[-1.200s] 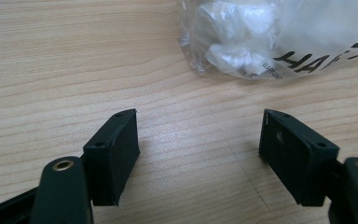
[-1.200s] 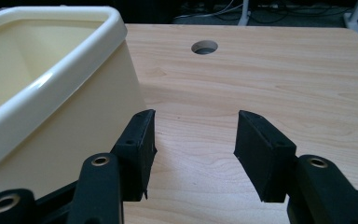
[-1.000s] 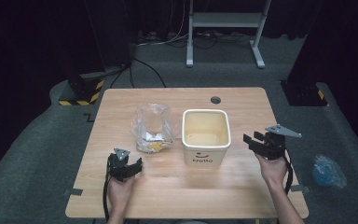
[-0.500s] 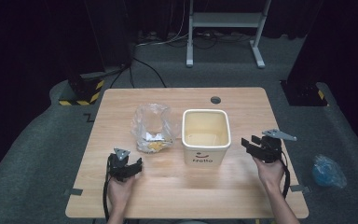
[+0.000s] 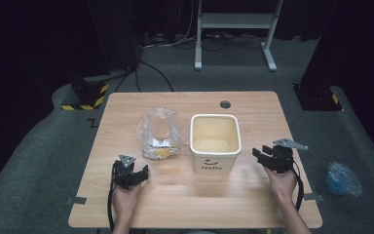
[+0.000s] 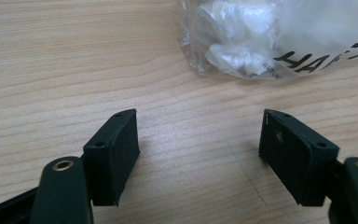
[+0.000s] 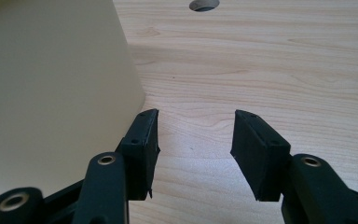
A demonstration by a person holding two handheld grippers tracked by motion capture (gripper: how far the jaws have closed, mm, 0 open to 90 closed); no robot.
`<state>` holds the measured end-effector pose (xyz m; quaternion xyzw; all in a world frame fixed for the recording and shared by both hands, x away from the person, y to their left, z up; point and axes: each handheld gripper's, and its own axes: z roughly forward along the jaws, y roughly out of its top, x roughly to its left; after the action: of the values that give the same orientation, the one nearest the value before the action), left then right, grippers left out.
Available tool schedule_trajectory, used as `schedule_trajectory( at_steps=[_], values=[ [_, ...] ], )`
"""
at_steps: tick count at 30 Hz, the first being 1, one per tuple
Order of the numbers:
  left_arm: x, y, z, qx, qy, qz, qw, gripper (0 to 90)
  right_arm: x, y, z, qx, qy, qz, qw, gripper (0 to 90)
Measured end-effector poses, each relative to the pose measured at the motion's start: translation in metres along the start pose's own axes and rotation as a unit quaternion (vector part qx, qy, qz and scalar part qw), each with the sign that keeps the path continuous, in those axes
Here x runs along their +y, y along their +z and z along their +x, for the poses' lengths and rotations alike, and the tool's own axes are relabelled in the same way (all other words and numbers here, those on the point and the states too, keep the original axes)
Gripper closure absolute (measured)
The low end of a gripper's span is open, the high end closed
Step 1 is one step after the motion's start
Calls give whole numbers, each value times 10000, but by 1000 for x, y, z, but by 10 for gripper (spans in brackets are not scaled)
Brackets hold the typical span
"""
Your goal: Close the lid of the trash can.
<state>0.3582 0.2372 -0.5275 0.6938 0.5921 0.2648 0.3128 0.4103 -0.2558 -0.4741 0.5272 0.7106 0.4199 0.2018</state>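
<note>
A clear plastic bag (image 5: 159,134) with pale and yellowish contents lies on the wooden table (image 5: 175,204), left of a cream square bin (image 5: 214,141) marked "Hello". My left gripper (image 5: 130,170) rests low on the table just in front of the bag. It is open, with bare wood between its jaws (image 6: 198,144) and the bag (image 6: 279,37) ahead. My right gripper (image 5: 267,157) hovers close to the right of the bin. Its jaws have just been closing and are still open, with nothing between them (image 7: 196,140). The bin's wall (image 7: 51,93) stands at their left.
A round cable hole (image 5: 225,104) sits near the table's far edge. On the floor at the right lies a blue bag (image 5: 343,179). A metal stand (image 5: 233,29) is behind the table, and a yellow-black striped block (image 5: 85,95) is at the far left.
My right gripper has come down toward the table beside the bin, and its jaws have narrowed a little. The left gripper, the bag and the bin have stayed put.
</note>
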Motion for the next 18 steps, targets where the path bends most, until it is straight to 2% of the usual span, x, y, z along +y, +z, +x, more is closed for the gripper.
schedule_trajectory(
  at_steps=[6, 12, 18],
  values=[
    [0, 0, 0, 0, 0, 0, 10000, 284, -3, 6, 0, -34, -41, 24, 10000, 506],
    [0, 0, 0, 2, 0, 0, 10000, 284, -12, 12, -5, -100, 34, 116, 9999, 505],
    [0, 0, 0, 2, -2, -1, 10000, 284, -15, 17, -11, -318, 9, 234, 9992, 502]
  ],
)
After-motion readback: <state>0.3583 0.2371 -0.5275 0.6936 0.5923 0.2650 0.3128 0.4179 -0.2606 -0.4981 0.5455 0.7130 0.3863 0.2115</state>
